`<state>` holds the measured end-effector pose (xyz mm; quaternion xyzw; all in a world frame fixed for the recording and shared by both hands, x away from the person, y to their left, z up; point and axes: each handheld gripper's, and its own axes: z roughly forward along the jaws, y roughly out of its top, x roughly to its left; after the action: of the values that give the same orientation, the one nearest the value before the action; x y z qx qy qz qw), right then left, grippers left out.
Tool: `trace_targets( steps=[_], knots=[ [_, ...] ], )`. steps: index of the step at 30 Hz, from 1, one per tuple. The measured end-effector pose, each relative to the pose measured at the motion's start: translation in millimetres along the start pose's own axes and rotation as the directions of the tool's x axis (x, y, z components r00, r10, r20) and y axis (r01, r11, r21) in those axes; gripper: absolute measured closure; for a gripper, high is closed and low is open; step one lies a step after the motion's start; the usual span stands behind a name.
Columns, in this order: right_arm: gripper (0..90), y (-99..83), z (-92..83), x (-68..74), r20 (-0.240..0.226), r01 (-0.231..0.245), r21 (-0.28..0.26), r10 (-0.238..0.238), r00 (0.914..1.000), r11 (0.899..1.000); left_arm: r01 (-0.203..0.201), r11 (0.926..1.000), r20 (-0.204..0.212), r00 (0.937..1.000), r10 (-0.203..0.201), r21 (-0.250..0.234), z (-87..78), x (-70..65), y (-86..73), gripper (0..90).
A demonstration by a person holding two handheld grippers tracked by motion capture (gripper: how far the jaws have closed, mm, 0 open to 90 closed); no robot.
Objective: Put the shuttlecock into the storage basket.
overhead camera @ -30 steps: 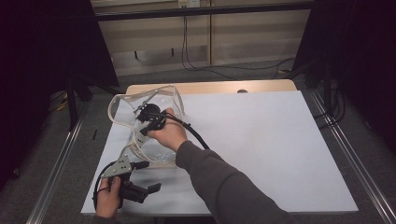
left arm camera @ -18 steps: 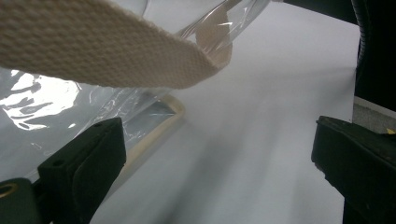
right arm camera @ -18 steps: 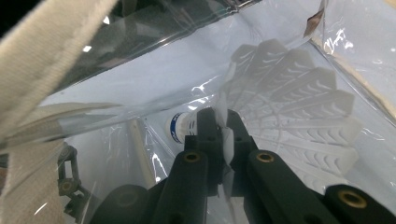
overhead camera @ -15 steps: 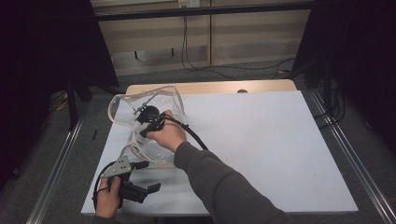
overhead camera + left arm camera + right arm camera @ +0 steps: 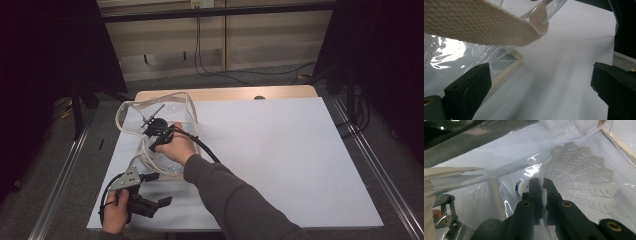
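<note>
At 7 o'clock on the table (image 5: 300, 165) the left gripper (image 5: 150, 204) rests with fingers wide, holding nothing. At 10 o'clock, inside the clear bag (image 5: 131, 112), the right gripper (image 5: 540, 187) pinches a shuttlecock (image 5: 584, 180) by its skirt. It looks light and crushable; the cork is the safer hold. Since a second ago, the right hand (image 5: 176, 146) has barely shifted.

A clear bag (image 5: 131, 112) lies at the tabletop's (image 5: 280, 150) far left corner, a shuttlecock (image 5: 584, 180) inside it; the left gripper (image 5: 150, 204) sits near the near left corner.
</note>
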<state>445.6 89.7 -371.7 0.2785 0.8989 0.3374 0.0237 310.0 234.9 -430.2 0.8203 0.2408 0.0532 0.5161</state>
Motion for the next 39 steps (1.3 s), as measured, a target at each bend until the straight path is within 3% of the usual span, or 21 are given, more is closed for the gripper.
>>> trace_targets(
  steps=[5,9,20,39],
  knots=[
    [80.8,-2.0,4.0,1.2,-0.007,0.001,0.012,-0.001,1.0000,1.000,0.003,1.0000,-0.003,1.0000,-0.003,-0.001,-0.3,0.1,-0.2,3.2],
    [68.0,-2.6,3.8,1.5,0.000,-0.011,0.025,0.011,0.9999,1.000,0.001,1.0000,0.000,1.0000,-0.001,0.000,0.4,-0.5,-0.1,3.2],
    [52.8,-1.8,-1.1,2.5,0.024,-0.014,0.022,0.013,0.9996,1.000,0.001,1.0000,-0.002,1.0000,-0.001,-0.002,0.9,-1.1,0.3,3.2],
    [41.8,-2.0,-13.1,0.4,0.048,-0.028,0.001,0.028,0.9984,1.000,-0.002,1.0000,-0.005,1.0000,0.002,-0.006,0.7,-1.6,0.7,3.2]
  ],
)
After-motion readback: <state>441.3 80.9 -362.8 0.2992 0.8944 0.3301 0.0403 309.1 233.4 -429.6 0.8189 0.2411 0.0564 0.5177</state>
